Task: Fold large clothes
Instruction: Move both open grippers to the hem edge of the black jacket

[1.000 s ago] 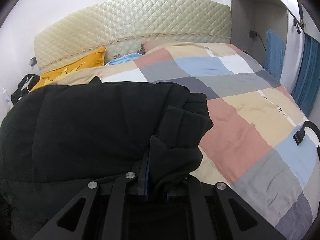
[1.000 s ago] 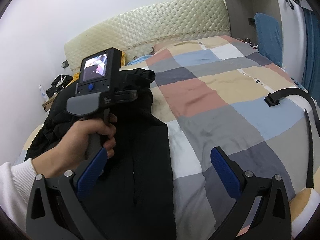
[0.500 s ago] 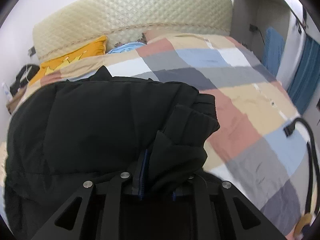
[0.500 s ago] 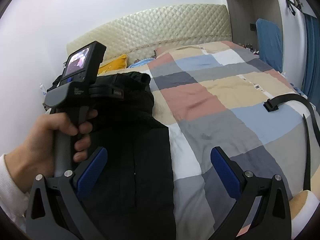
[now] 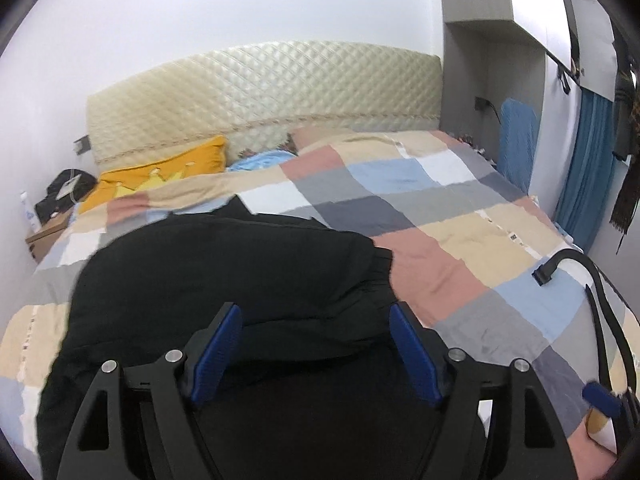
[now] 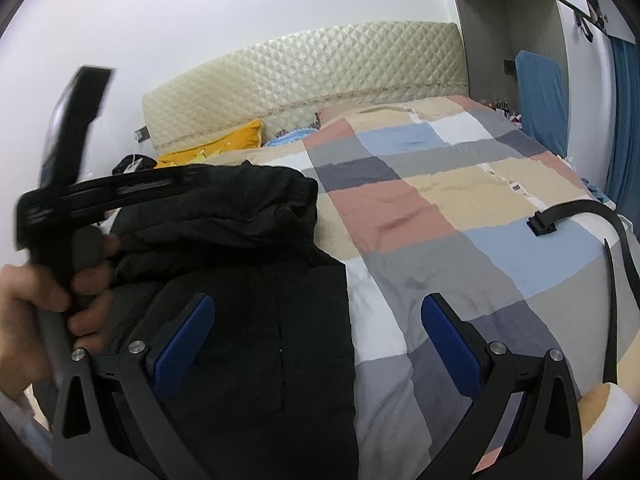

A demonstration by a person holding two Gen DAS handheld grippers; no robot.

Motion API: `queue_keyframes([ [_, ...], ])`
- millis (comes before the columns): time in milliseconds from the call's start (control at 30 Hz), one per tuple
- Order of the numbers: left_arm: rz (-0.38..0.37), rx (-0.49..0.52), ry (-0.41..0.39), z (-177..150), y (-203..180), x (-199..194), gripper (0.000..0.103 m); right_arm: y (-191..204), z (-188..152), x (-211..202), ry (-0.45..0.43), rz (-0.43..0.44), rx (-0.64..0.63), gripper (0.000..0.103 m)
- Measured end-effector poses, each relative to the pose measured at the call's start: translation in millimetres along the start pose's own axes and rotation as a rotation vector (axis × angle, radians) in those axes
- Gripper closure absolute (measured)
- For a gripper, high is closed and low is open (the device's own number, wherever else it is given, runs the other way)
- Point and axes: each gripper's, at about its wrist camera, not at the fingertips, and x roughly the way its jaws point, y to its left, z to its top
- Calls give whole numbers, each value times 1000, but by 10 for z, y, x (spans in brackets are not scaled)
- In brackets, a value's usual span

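Note:
A large black padded jacket (image 5: 224,276) lies folded over on the left side of the bed's patchwork quilt (image 5: 460,264). My left gripper (image 5: 316,344) is open just above the jacket's near part and holds nothing. In the right wrist view the jacket (image 6: 248,280) fills the lower left. My right gripper (image 6: 316,336) is open and empty above the jacket's right edge and the quilt (image 6: 460,240). The left gripper's handle (image 6: 68,184) and the hand on it show blurred at the far left.
A black strap with a buckle (image 6: 560,216) lies on the quilt at the right, also in the left wrist view (image 5: 560,268). A yellow pillow (image 5: 160,176) and quilted headboard (image 5: 264,96) are at the far end. A nightstand (image 5: 44,232) stands at the left.
My left gripper has opened and let go of the jacket fold, then lifted and drawn back. The released fold now lies flat on the jacket. The right gripper stayed open and still.

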Motion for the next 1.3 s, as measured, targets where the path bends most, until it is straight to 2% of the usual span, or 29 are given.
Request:
queue_keyframes([
  [200,-13,-68,-48,-83,455,-605,27,117,14,-89,-32,42,-36,0],
  [367,34,-41,-127,-274,812,-1074,27,267,19,-238,-57,64,-74,0],
  [500,51,-71,-122,-450,1132,-1256,27,414,-12,-351,-79,68,-115,0],
  [633,50,-118,-109,-658,1463,-1443,27,535,-55,-406,-65,87,-146,0],
  [733,65,-115,-111,-815,1602,-1525,27,582,-82,-468,-68,101,-145,0],
  [900,99,-116,-72,-1055,1896,-1594,27,660,-127,-542,-78,105,-157,0],
  [1200,179,-93,-57,-1314,2237,-1651,27,767,-169,-506,-51,99,-192,0],
  [1300,169,-150,-43,-1352,2384,-1602,27,794,-178,-474,-39,95,-203,0],
])
